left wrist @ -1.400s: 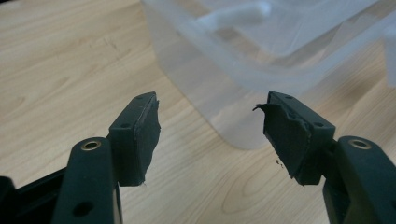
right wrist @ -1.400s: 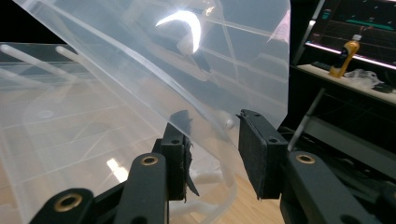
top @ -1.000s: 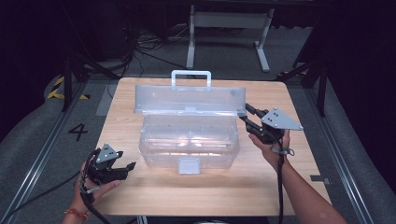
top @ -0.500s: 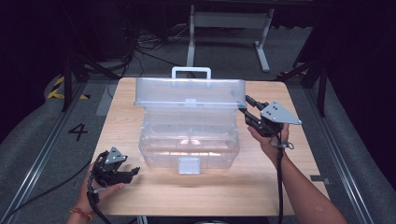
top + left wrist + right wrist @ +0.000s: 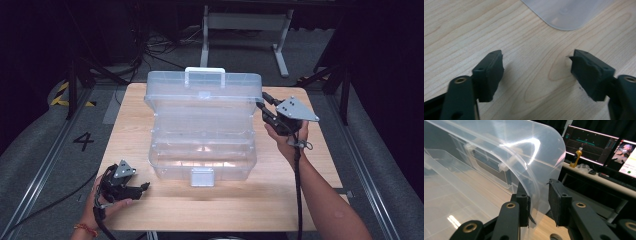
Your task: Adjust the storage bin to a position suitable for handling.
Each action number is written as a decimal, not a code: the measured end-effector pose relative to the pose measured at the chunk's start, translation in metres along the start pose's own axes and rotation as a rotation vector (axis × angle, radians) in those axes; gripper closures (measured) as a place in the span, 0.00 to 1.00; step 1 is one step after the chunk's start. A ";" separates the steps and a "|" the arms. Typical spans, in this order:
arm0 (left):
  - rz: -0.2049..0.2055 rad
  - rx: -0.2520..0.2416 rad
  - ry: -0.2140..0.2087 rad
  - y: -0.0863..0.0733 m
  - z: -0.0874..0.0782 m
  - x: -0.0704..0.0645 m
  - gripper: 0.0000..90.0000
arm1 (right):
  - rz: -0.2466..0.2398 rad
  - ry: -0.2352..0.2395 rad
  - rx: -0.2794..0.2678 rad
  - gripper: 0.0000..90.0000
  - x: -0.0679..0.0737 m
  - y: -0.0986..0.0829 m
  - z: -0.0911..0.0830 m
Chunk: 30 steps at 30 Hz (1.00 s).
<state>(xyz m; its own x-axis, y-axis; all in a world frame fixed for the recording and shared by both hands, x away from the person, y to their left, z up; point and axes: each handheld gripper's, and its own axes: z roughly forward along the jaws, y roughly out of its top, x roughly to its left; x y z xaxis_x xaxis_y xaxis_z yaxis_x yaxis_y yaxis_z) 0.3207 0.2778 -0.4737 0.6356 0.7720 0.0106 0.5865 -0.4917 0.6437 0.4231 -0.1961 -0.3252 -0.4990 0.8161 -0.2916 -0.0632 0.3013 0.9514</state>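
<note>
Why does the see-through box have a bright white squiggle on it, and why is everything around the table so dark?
In the right gripper view, the squiggle is glare: a light bouncing off the curved lid of the clear plastic box, which the right tool straddles. In the high view, light falls on the wooden table while the room behind stays dim. In the left gripper view, the left tool looks soft and blurry.

A big black number 4 (image 5: 83,141) is painted on the grey floor (image 5: 45,150), just to the left of the wooden table (image 5: 220,205). In the right gripper view, two computer screens (image 5: 591,145) glow at the back of the room. They have lines and small writing on them, but the writing is too tiny and blurry to read. A yellow bottle (image 5: 576,157) stands there too, and its label cannot be read.
</note>
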 end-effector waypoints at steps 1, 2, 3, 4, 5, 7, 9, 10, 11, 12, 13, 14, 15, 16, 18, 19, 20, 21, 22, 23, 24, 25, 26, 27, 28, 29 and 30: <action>0.009 -0.001 0.007 0.000 0.000 0.002 0.28 | 0.005 -0.001 0.000 0.80 -0.001 0.001 0.001; 0.001 -0.002 0.002 -0.001 0.000 0.003 0.27 | 0.013 -0.001 0.002 0.80 -0.002 0.001 0.002; -0.001 -0.011 -0.001 -0.002 0.000 0.004 0.27 | 0.013 -0.001 0.002 0.80 -0.002 0.001 0.002; -0.022 -0.019 -0.010 -0.004 0.001 0.004 0.26 | 0.019 -0.001 0.000 0.81 -0.003 0.001 0.003; -0.016 -0.045 -0.005 -0.006 0.001 0.006 0.25 | 0.037 0.001 0.000 0.81 -0.004 0.002 0.005; -0.010 -0.059 -0.005 -0.008 0.002 0.006 0.24 | 0.043 0.002 0.001 0.81 -0.005 0.002 0.006; -0.024 -0.063 -0.002 -0.009 0.001 0.006 0.23 | 0.054 -0.004 0.001 0.82 -0.005 0.003 0.007; -0.014 -0.060 0.000 -0.009 0.001 0.006 0.23 | 0.061 -0.006 0.001 0.82 -0.005 0.003 0.008; -0.022 -0.061 -0.001 -0.009 0.001 0.006 0.23 | 0.066 -0.008 -0.001 0.82 -0.006 0.004 0.010; -0.015 -0.062 0.003 -0.009 0.002 0.006 0.23 | 0.074 -0.009 -0.002 0.82 -0.007 0.004 0.011; -0.015 -0.062 0.003 -0.009 0.002 0.006 0.23 | 0.074 -0.009 -0.002 0.82 -0.007 0.004 0.011; -0.026 -0.063 0.003 -0.009 0.002 0.006 0.23 | 0.074 -0.007 -0.001 0.83 -0.008 0.004 0.012; -0.020 -0.063 0.005 -0.009 0.002 0.006 0.23 | 0.078 -0.009 -0.002 0.83 -0.009 0.005 0.013; -0.026 -0.063 0.004 -0.009 0.002 0.006 0.22 | 0.075 -0.012 -0.002 0.83 -0.009 0.006 0.013; -0.026 -0.063 0.005 -0.009 0.002 0.006 0.22 | 0.069 -0.015 -0.004 0.83 -0.010 0.008 0.015; -0.025 -0.063 0.005 -0.009 0.002 0.006 0.22 | 0.071 -0.018 -0.004 0.83 -0.011 0.009 0.017; -0.025 -0.063 0.005 -0.009 0.002 0.006 0.22 | 0.073 -0.018 0.000 0.83 -0.012 0.010 0.019; -0.025 -0.063 0.005 -0.009 0.002 0.006 0.22 | 0.065 -0.017 0.007 0.83 -0.013 0.011 0.020; -0.025 -0.062 0.005 -0.009 0.002 0.006 0.22 | 0.060 -0.020 0.012 0.83 -0.014 0.012 0.022; -0.026 -0.063 0.005 -0.009 0.002 0.006 0.22 | 0.057 -0.018 0.012 0.83 -0.016 0.013 0.023; -0.025 -0.062 0.005 -0.009 0.002 0.006 0.22 | 0.056 -0.017 0.015 0.83 -0.016 0.014 0.024; -0.026 -0.063 0.005 -0.009 0.002 0.006 0.22 | 0.046 -0.024 0.017 0.84 -0.016 0.016 0.025; -0.026 -0.063 0.005 -0.009 0.002 0.006 0.22 | 0.033 -0.031 0.022 0.85 -0.016 0.017 0.026; -0.025 -0.063 0.005 -0.009 0.002 0.006 0.22 | 0.023 -0.038 0.027 0.85 -0.015 0.018 0.026; -0.025 -0.062 0.005 -0.009 0.002 0.006 0.22 | 0.011 -0.045 0.025 0.86 -0.015 0.019 0.027; -0.024 -0.063 0.005 -0.009 0.002 0.006 0.22 | 0.002 -0.052 0.025 0.87 -0.015 0.019 0.028; -0.025 -0.063 0.005 -0.009 0.002 0.006 0.22 | -0.002 -0.057 0.022 0.88 -0.015 0.020 0.029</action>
<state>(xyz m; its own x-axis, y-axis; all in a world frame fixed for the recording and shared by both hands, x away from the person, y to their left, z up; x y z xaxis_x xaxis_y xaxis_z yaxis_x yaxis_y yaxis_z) 0.3199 0.2861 -0.4809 0.6185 0.7858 -0.0030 0.5696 -0.4456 0.6906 0.4539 -0.1879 -0.3048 -0.4488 0.8420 -0.2992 -0.0450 0.3131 0.9486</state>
